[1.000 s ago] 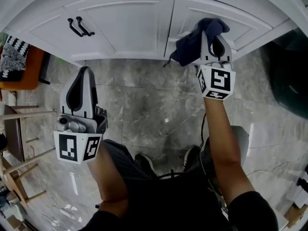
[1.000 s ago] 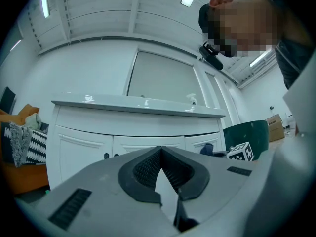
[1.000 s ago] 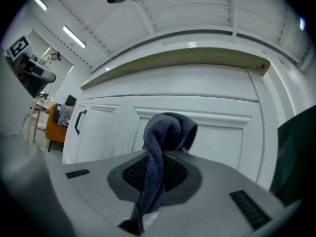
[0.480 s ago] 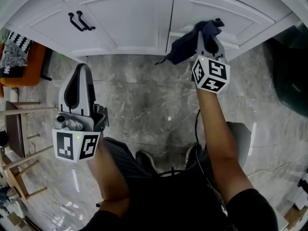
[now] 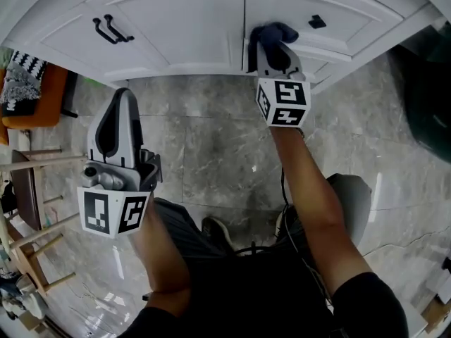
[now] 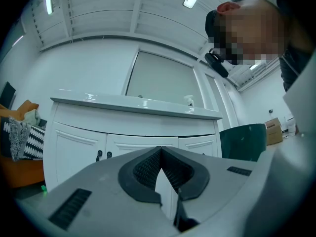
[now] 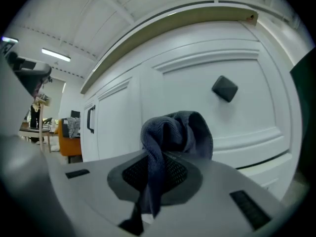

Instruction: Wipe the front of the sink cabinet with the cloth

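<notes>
The white sink cabinet [image 5: 190, 20] fills the top of the head view, with two black handles [image 5: 109, 29] on its left doors and a black knob [image 5: 317, 22] on the right panel. My right gripper [image 5: 271, 37] is shut on a dark blue cloth [image 5: 273, 32] and presses it against the cabinet front by the door seam, left of the knob. In the right gripper view the cloth [image 7: 175, 135] bunches at the jaw tips against the white panel, below and left of the knob [image 7: 224, 89]. My left gripper [image 5: 120, 111] hangs shut and empty over the floor, away from the cabinet [image 6: 133, 132].
Grey marble floor tiles [image 5: 218, 153] lie below the cabinet. An orange seat with a black-and-white cushion [image 5: 21, 83] stands at the left, with wooden stool legs [image 5: 28, 224] below it. A dark green bin [image 5: 430, 104] stands at the right. The person's legs and shoes [image 5: 218, 234] are underneath.
My right gripper with the cloth has slid left along the cabinet front, from the right panel to the door seam. The left gripper has hardly moved.
</notes>
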The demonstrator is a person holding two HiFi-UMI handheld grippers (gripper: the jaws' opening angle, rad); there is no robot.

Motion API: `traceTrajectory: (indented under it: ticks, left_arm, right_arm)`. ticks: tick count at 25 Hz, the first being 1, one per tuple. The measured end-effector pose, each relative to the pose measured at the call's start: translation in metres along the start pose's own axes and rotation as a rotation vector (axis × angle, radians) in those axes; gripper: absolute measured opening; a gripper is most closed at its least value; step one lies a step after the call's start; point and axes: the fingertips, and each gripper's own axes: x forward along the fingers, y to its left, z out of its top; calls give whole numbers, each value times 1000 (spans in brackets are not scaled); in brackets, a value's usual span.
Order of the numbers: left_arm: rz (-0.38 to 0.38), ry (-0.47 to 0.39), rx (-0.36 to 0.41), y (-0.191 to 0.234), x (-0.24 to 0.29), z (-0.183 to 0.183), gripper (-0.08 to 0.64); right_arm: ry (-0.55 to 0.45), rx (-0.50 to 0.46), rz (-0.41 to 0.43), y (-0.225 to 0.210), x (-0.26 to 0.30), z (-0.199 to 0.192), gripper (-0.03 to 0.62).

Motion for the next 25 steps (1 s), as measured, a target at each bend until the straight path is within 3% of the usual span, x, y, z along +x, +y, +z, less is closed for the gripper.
traceTrajectory:
  ticks: [2, 4, 12, 15, 18, 23, 25]
  left_arm:
    - [0, 8, 5, -1, 0, -2, 3]
    - [6, 16, 4, 0, -2, -5, 3]
    - [14, 7, -26, 7, -3, -8, 3]
    - [11, 6, -31, 7, -2, -9, 3]
    - [5, 9, -32, 6, -1, -11, 3]
    - [-12, 22, -22, -1, 4, -16, 3]
    - [-6, 29, -22, 1, 4, -19, 3]
  right_arm:
    - [12, -15, 13, 10, 4, -13, 29]
    - [3, -11, -35, -5, 2, -23, 29]
    - [-61, 49, -402, -126, -48, -34, 29]
    - [-56, 7, -471, -142, -57, -35, 29]
    - [-45, -12, -408, -112, -47, -37, 29]
    - [97, -3, -35, -18, -5, -76, 29]
    - [127, -18, -4, -11, 1, -87, 29]
